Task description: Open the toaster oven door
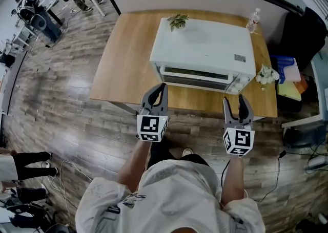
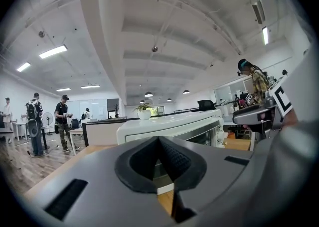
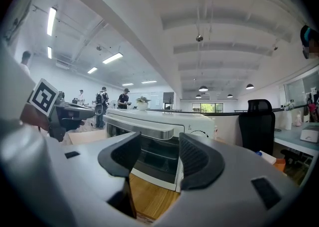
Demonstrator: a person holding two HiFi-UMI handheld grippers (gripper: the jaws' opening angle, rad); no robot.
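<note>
Toaster oven door (image 1: 196,76) is seen closed on the front of the white toaster oven (image 1: 205,42), so the opening is judged not yet begun. The left gripper (image 1: 162,87) is held with jaws together and empty, the right gripper (image 1: 234,99) with jaws apart and empty. Both are seen near the door but not touching it, above the wooden table (image 1: 128,58). Counted: 2 grippers, 1 toaster oven, 1 door, 1 potted plant (image 1: 178,21), 1 water bottle (image 1: 252,20).

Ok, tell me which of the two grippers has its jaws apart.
The right gripper: its jaws stand apart with nothing held between them, facing the toaster oven. The left gripper differs: its jaws meet at the tips.
</note>
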